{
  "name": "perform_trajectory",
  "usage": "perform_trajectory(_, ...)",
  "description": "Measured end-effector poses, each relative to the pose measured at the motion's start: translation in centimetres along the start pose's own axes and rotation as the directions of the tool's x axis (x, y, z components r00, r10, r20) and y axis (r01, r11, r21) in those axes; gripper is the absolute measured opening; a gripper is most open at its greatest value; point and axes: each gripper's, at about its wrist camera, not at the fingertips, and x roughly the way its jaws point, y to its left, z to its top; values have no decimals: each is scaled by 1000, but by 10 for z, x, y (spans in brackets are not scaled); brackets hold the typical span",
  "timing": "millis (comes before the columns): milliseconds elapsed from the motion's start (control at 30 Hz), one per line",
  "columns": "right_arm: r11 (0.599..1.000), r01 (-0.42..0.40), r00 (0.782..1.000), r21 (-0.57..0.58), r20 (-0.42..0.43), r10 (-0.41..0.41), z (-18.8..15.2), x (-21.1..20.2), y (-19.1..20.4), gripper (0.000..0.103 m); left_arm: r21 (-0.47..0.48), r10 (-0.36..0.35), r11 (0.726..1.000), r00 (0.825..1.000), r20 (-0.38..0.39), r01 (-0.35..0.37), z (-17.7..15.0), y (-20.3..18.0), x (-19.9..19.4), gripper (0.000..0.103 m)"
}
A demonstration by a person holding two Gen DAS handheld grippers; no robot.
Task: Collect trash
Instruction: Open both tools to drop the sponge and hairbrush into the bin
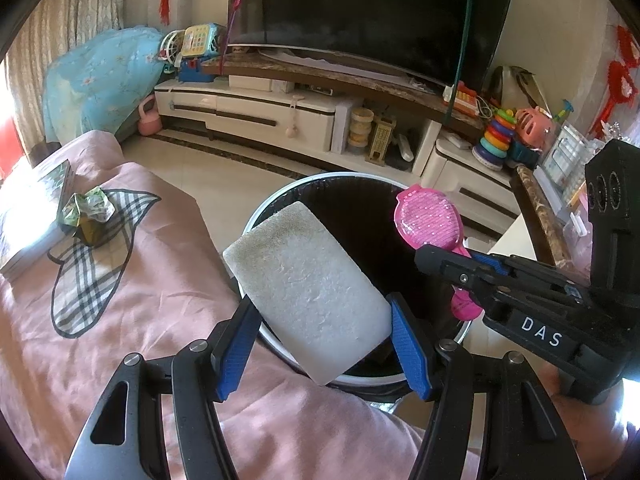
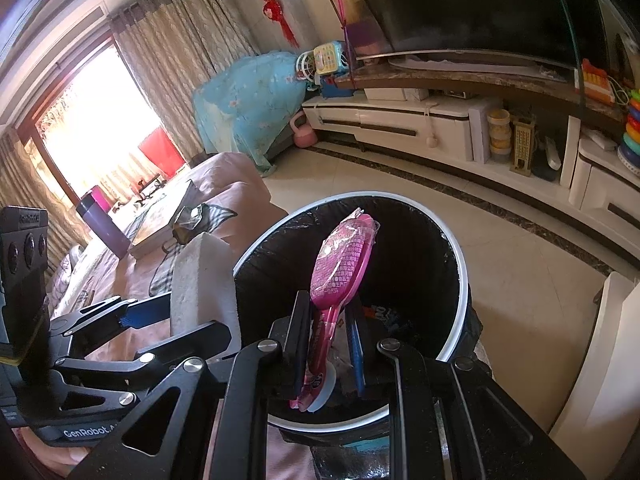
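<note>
Left claw [image 1: 324,336] clamps one sponge [image 1: 308,292]; right claw [image 2: 330,344] one hairbrush [image 2: 342,256]; one bin [image 2: 460,264].

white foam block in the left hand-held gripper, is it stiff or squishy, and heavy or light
The white foam block probably is stiff: it juts past the left hand-held gripper over the trash bin without sagging. Its rough, pitted face suggests a non-slippery surface. It looks light for its bulk, though that is a guess.

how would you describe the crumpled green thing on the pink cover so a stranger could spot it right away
Find the pink cover left of the round trash bin, then the plaid patch on it. At the patch's upper end, beside a book, lies the crumpled green wrapper. It is the only wrinkled, shiny green thing there; its neighbours lie flat.
</note>
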Motion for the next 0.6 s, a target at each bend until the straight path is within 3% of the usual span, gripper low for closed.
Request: perform_trajectory(600,1000,-4,1000,2,-8,4,1,5,-1,21,2,-11,1000,1000,-18,11,7,-3,8,67)
